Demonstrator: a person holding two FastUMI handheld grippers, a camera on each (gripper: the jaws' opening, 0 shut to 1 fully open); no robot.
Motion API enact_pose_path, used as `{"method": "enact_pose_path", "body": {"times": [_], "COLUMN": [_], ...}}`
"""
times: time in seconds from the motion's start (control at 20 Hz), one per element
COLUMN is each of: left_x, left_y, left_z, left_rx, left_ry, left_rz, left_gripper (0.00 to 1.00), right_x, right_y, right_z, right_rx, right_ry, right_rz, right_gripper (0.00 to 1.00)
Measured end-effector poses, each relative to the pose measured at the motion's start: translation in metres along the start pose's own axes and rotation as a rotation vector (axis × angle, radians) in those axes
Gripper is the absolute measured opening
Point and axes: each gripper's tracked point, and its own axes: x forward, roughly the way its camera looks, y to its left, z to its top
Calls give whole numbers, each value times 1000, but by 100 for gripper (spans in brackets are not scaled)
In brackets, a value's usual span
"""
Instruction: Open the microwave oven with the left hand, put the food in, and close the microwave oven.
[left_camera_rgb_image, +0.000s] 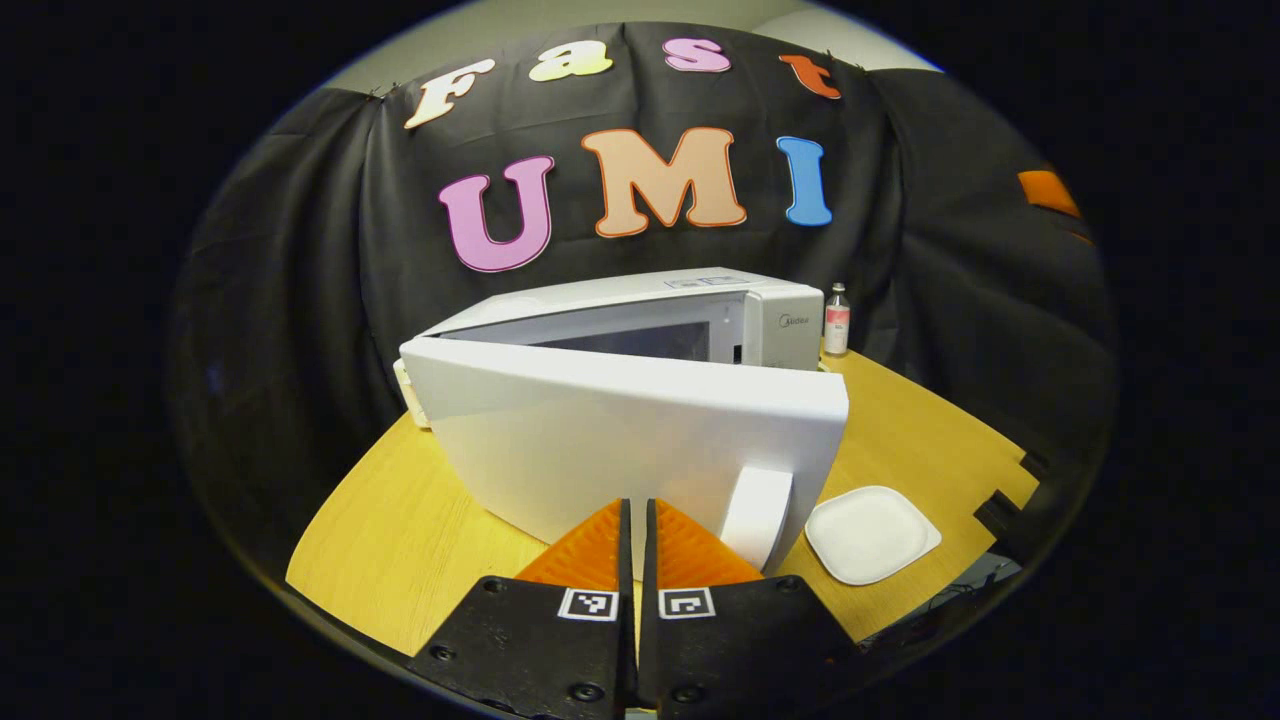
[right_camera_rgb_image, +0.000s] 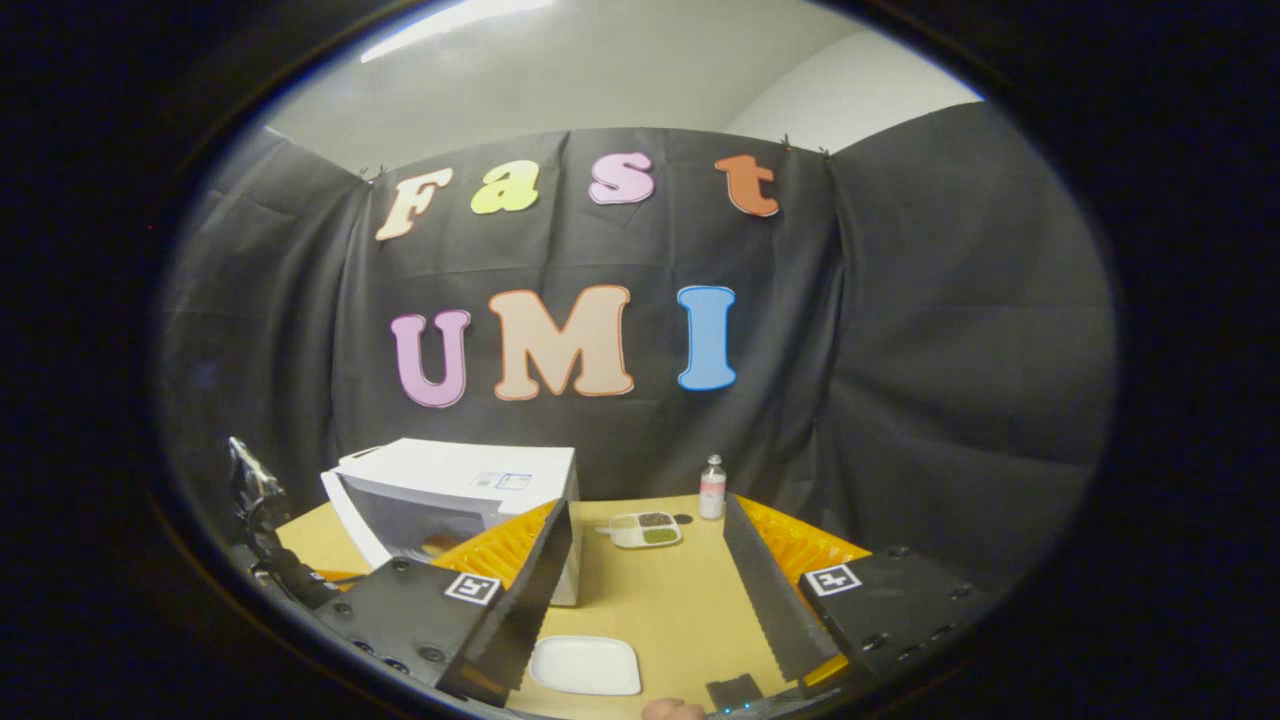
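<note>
The white microwave (left_camera_rgb_image: 700, 310) stands on the wooden table with its door (left_camera_rgb_image: 620, 440) swung partly open toward me. My left gripper (left_camera_rgb_image: 637, 503) is shut with nothing between its fingers, close in front of the door and just left of the door handle (left_camera_rgb_image: 756, 515). In the right gripper view the microwave (right_camera_rgb_image: 480, 470) sits at the left with its door (right_camera_rgb_image: 345, 520) ajar, and something small and orange-brown (right_camera_rgb_image: 440, 543) shows low in the cavity; I cannot tell what it is. My right gripper (right_camera_rgb_image: 647, 502) is open above the table, pointing at a compartment tray of food (right_camera_rgb_image: 647, 529).
An empty white square plate (left_camera_rgb_image: 870, 533) lies right of the door, near the front edge of the table (left_camera_rgb_image: 400, 540); it also sits under the right gripper as plate (right_camera_rgb_image: 585, 665). A small bottle (left_camera_rgb_image: 837, 318) stands at the back beside the microwave. A fingertip (right_camera_rgb_image: 672, 710) shows at the bottom.
</note>
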Motion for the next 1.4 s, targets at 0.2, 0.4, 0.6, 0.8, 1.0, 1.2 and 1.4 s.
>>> {"method": "enact_pose_path", "body": {"times": [0.2,0.4,0.6,0.8,1.0,1.2,1.4], "left_x": [24,52,85,113,130,129,129], "left_y": [-9,-15,-21,-21,-13,-15,-13], "left_z": [3,17,30,50,73,75,71], "left_rx": [-14,7,35,22,-57,-32,-14], "left_ry": [8,-11,-22,-44,-89,-114,-110], "left_rz": [-7,-12,-9,-11,13,18,14], "left_gripper": [1,1,1,1,1,1,0], "right_x": [1,5,11,20,29,37,43], "right_y": [-5,-9,-14,-18,-19,-16,-5], "right_z": [0,-1,3,1,-2,-6,-9], "right_rx": [-7,-21,-38,-50,-56,-58,-55], "right_ry": [4,13,12,16,25,38,46], "right_rz": [-13,-20,-27,-31,-34,-25,-2], "right_gripper": [85,85,87,87,87,87,87]}}
